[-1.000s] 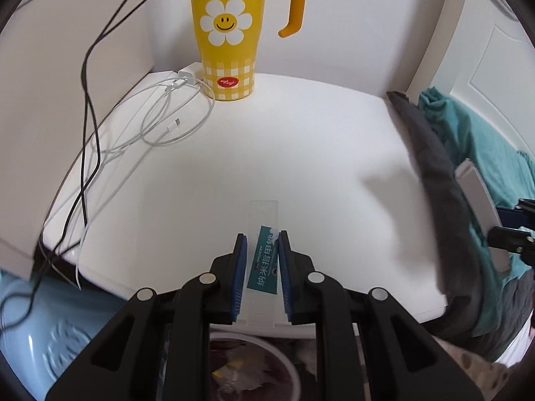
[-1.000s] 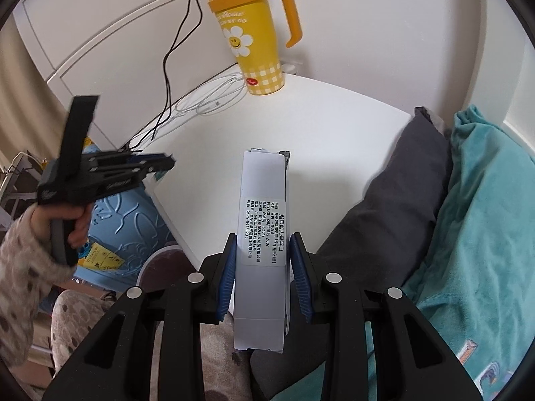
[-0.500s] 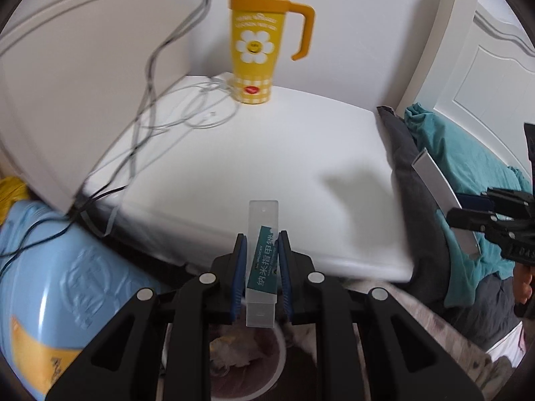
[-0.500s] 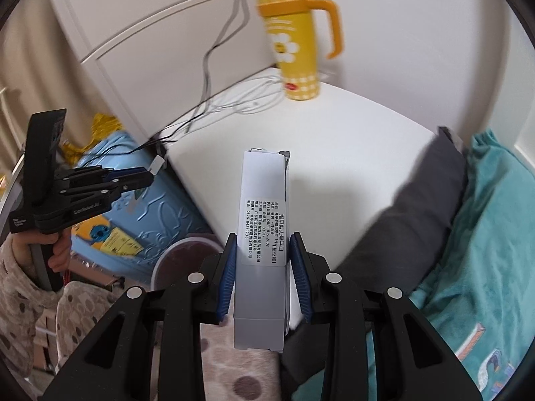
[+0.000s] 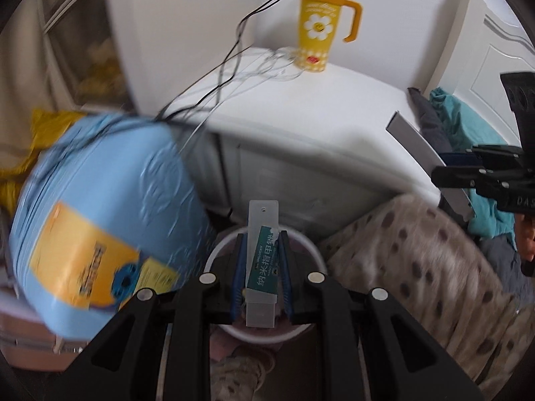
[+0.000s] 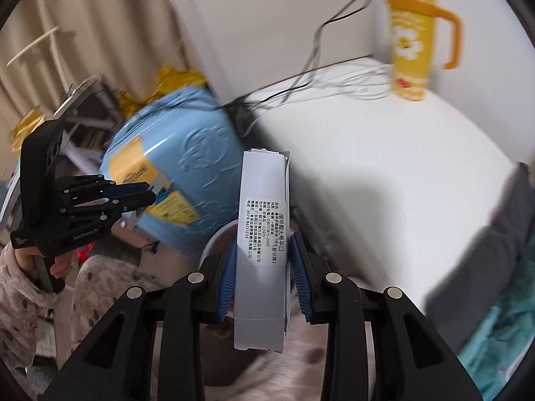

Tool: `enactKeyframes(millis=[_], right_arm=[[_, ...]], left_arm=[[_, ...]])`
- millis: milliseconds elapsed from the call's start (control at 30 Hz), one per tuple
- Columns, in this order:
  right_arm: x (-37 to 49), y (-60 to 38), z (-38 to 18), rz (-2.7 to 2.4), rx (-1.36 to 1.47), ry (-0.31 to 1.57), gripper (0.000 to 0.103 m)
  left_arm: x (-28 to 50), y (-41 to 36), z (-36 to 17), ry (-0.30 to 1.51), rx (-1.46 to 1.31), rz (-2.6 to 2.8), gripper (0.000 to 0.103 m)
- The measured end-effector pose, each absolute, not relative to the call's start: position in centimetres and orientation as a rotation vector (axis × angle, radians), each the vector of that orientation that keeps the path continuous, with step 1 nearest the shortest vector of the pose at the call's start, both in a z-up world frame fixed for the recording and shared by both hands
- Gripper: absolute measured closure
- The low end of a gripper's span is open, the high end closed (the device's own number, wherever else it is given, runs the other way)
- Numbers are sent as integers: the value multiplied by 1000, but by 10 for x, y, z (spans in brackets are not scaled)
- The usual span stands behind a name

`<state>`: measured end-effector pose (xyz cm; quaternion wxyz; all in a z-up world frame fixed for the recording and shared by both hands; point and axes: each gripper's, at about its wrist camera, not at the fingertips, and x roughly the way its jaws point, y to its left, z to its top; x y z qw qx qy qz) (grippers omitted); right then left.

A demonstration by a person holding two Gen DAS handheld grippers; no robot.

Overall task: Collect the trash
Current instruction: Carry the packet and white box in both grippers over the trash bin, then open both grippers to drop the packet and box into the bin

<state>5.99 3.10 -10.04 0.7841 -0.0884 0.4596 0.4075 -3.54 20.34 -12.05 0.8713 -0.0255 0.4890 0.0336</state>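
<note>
Bedside corner w/ a white counter (image 5: 334, 107) is sitting beyond both sets of fingers, a yellow daisy tumbler (image 5: 321, 30) and tangled charging cables (image 5: 240, 67) at its far end, a blue embossed case (image 5: 100, 207) leaning off to the left.

The left gripper (image 5: 260, 267) is clenching a slim clear nail-file packet w/ a green label (image 5: 262, 260); the packet is sticking out past the fingertips, and right below and behind them the round trash bin (image 5: 217, 250) is showing its white rim. So this piece is hanging more or less over the bin mouth, judging by the left wrist view.

The right gripper (image 6: 262, 267) is gripping a tall white carton w/ a printed label (image 6: 262, 220) upright between its blue pads (image 6: 227, 267). In the right wrist view the bin rim (image 6: 217, 237) is peeking out just left of the carton, partly hidden behind it, so this one looks off-centre.

Step in hand, as I read it: bringing both pieces over the bin for the drop. To do it well:
- keep both grips clenched till each piece is inside the rim line, esp. the carton, which prob. needs shifting left;
- tilt the carton's long end down so it isn't bridging the rim;
- let go one at a time, since the bin mouth looks narrow for both grippers;
- steer clear of the polka-dot pyjama leg (image 5: 418, 267) right of the bin.

Frames are blurry, so exact alignment is hard to tell.
</note>
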Motion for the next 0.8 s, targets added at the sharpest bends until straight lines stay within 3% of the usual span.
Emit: enactKeyframes(millis=[333, 800], right_arm=[[44, 97, -153, 991, -365, 1083, 73], [56, 144, -208, 1162, -750, 1123, 73]], left_arm=[[-72, 233, -176, 1080, -79, 65, 84], [-39, 246, -252, 1137, -99, -109, 84]])
